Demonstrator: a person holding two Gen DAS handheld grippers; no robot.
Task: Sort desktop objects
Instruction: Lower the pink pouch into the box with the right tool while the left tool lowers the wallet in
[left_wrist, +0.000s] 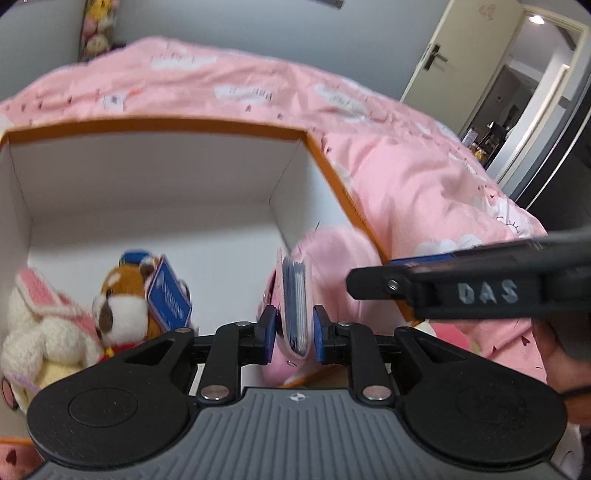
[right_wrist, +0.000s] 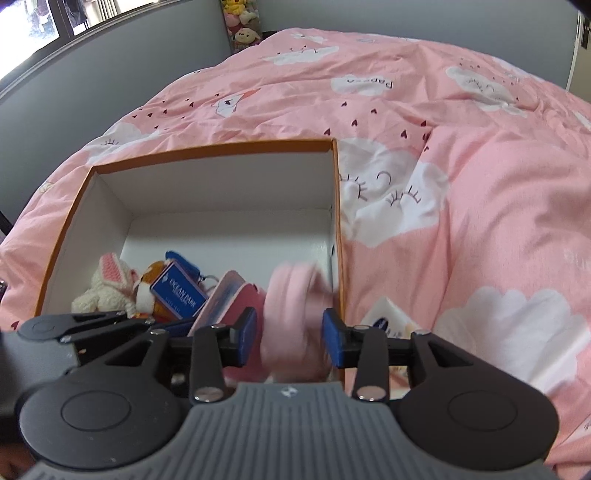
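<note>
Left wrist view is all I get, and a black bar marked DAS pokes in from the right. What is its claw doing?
Observer: That is the right claw. Its pads stand open, with a blurred pink soft thing between them.
Operator: And the blue tag by the brown plush, what does it say? It is a smear for me.
Observer: The blue tag reads OCEAN PARK.
Operator: Is anything lying outside the box on that side?
Observer: Yes, a white packet lies on the pink bedspread, just beyond the right wall of the box.
</note>
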